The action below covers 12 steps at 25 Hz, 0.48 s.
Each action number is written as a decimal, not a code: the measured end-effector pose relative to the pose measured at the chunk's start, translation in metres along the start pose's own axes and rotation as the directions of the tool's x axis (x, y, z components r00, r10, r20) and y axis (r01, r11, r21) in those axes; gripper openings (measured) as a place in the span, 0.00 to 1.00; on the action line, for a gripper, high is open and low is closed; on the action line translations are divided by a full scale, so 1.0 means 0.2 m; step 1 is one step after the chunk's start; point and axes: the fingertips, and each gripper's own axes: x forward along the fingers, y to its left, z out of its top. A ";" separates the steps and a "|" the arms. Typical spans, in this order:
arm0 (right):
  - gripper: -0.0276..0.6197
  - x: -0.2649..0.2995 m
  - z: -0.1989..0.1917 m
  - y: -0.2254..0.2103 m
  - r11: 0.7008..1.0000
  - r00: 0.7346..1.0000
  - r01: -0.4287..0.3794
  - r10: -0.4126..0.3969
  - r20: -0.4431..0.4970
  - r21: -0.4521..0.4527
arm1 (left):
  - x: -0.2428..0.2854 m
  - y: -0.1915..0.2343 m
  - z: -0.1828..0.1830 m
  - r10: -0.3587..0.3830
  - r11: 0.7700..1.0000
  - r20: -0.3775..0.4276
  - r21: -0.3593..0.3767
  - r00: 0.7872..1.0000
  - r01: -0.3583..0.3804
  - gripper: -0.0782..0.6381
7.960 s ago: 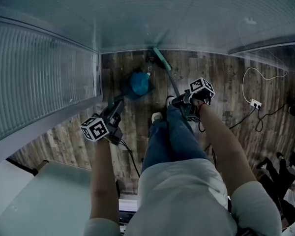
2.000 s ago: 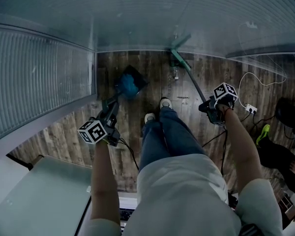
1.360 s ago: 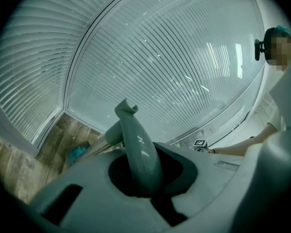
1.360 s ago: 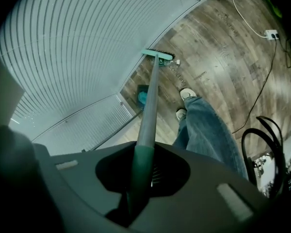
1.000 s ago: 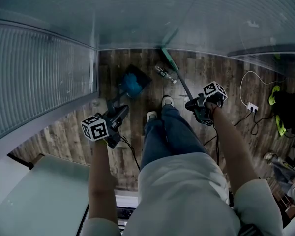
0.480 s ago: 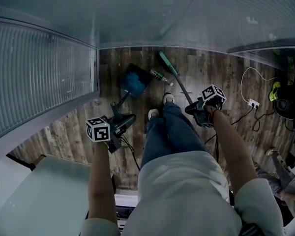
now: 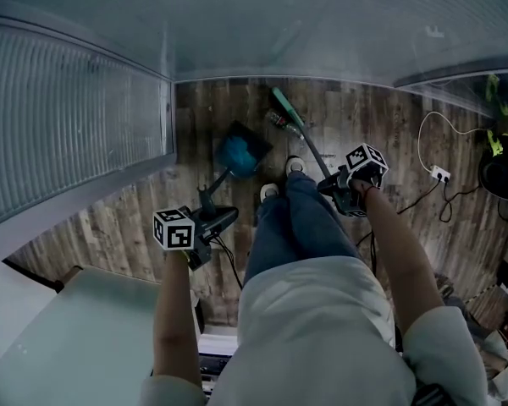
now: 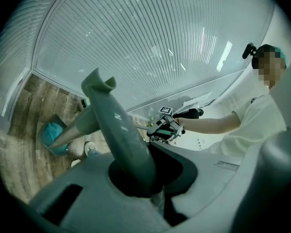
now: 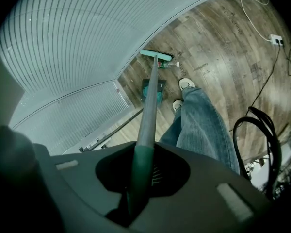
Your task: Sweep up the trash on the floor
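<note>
right gripper (image 9: 140, 186) clamping broom (image 9: 148, 111), bottle (image 9: 169, 63) (plastic) beside it

No legible text, numbers or brands anywhere. Left marker cube (image 7: 173, 229) and right marker cube (image 7: 366, 158): black-and-white square patterns only. Marks on dustpan handle (image 8: 117, 125): unreadable.

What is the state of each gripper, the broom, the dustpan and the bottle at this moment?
dustpan, down on the floor, something teal inside.
broom, slanted, head on the floor.
bottle, lying on its side beside the broom head.
left gripper, shut on the dustpan's handle.
right gripper, shut on the broom's handle.
</note>
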 end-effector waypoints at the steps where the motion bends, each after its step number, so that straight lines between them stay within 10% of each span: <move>1: 0.12 0.00 0.00 -0.01 1.000 1.000 0.007 -0.007 0.004 -0.004 | 0.00 -0.01 -0.03 -0.005 1.000 -0.013 0.000 1.000 0.005 0.11; 12: 0.12 0.09 -0.09 -0.13 0.996 0.996 0.087 -0.087 0.001 -0.002 | 0.01 -0.07 -0.25 -0.031 0.999 -0.116 0.016 0.993 0.033 0.11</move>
